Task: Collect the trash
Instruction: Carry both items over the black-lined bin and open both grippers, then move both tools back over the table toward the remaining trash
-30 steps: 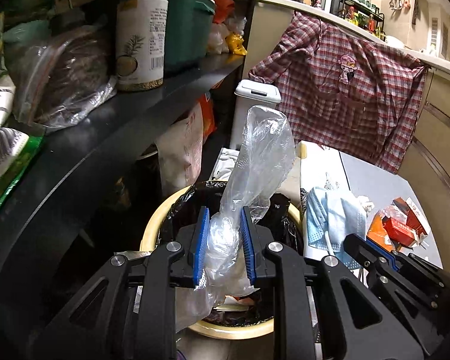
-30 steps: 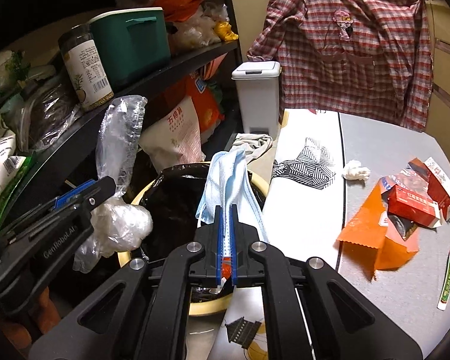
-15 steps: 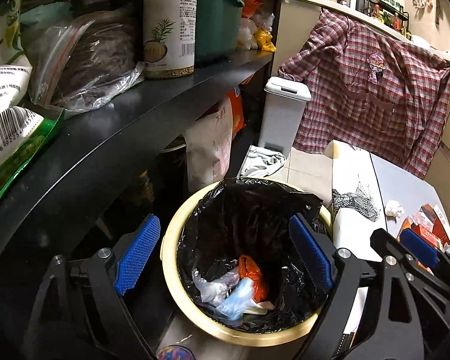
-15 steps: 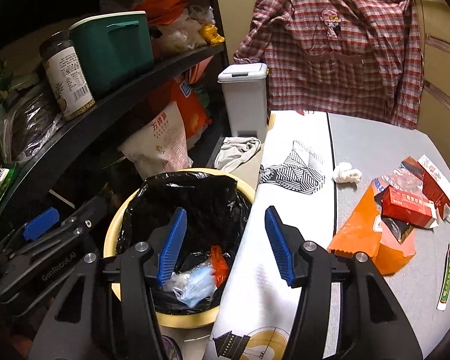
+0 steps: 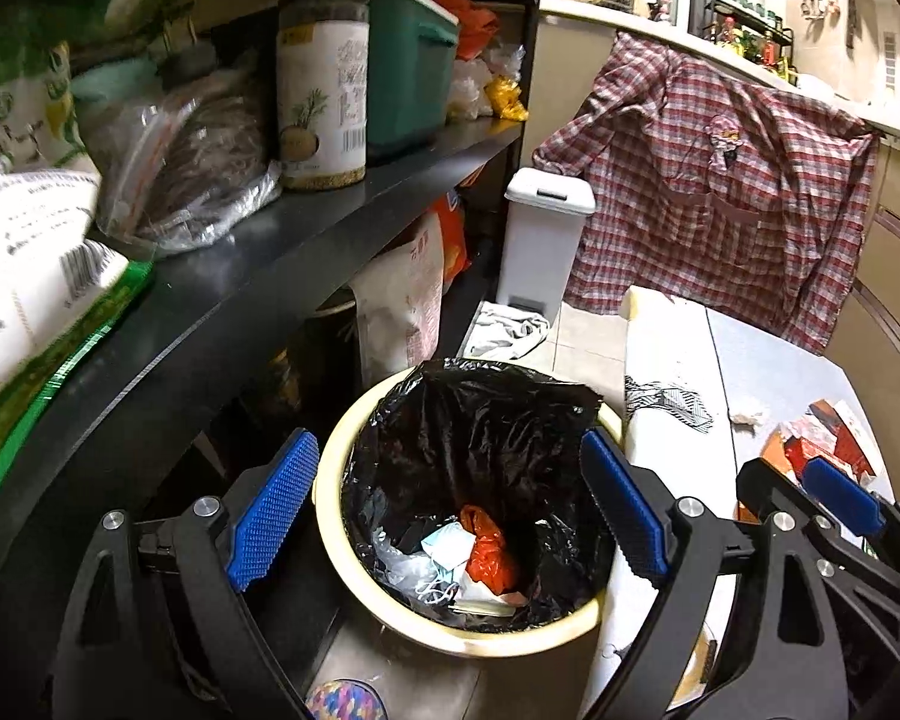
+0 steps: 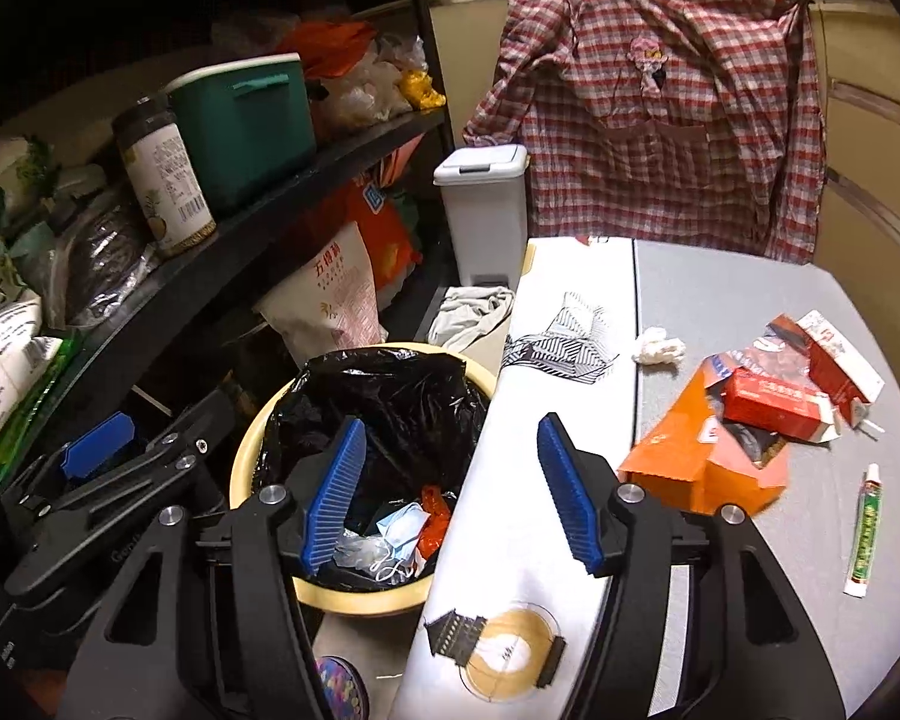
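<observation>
A cream bin point(image 5: 354, 594) lined with a black bag stands on the floor between a black shelf and a table; it also shows in the right wrist view point(image 6: 243, 450). Inside lie a clear plastic bag point(image 5: 405, 570), a blue face mask point(image 5: 453, 546) and an orange wrapper point(image 5: 489, 552). My left gripper point(image 5: 450, 510) is open and empty above the bin. My right gripper point(image 6: 450, 486) is open and empty over the bin's right rim and the table edge. On the table lie an orange carton point(image 6: 684, 456), red boxes point(image 6: 774, 402), a crumpled tissue point(image 6: 657, 348) and a small tube point(image 6: 864, 528).
The black shelf point(image 5: 258, 258) at left holds a jar, a green box and bags. A white pedal bin point(image 5: 543, 240) and a plaid shirt point(image 5: 714, 180) stand behind. A grey cloth point(image 5: 510, 330) lies on the floor. The table point(image 6: 720, 300) has a white printed cover.
Both grippers opened and dropped their loads into the bin: the left let go of the clear plastic bag, the right the blue mask. Both then drew back slightly.
</observation>
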`<state>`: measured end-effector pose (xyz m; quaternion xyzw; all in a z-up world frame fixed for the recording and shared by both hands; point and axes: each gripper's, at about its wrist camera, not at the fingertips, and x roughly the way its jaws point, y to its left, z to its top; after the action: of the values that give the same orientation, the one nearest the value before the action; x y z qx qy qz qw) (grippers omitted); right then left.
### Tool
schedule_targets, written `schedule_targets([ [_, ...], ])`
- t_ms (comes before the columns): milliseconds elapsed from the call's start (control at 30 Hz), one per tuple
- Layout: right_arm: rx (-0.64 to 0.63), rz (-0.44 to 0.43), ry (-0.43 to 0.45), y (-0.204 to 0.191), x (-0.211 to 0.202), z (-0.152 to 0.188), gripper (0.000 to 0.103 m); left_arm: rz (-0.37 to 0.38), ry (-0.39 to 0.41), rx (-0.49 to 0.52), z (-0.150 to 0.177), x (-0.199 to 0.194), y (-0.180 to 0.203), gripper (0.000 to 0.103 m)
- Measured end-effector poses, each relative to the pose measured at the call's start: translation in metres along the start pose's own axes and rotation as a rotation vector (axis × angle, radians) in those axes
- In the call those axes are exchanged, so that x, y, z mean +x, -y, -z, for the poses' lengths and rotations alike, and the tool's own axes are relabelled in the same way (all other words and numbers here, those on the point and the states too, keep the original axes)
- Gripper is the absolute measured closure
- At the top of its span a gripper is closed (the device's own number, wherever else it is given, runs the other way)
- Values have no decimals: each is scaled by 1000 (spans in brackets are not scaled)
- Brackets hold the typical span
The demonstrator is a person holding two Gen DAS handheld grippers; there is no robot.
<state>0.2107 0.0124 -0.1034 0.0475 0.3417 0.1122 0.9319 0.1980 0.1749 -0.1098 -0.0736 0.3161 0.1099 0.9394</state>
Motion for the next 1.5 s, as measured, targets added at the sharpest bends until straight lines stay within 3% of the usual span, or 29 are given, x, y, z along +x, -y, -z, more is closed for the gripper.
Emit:
schedule_targets([
  [500,43,90,94,43,-78,11,38,114,82,82,3,-59,42,12],
  [900,164,244,130,136,-121,38,37,240,91,167,20,-72,124,12],
  [1233,270,384,117,218,-121,65,37,280,62,235,46,-57,179,9],
  [1500,365,421,62,266,-90,83,37,275,16,237,57,-29,196,9],
])
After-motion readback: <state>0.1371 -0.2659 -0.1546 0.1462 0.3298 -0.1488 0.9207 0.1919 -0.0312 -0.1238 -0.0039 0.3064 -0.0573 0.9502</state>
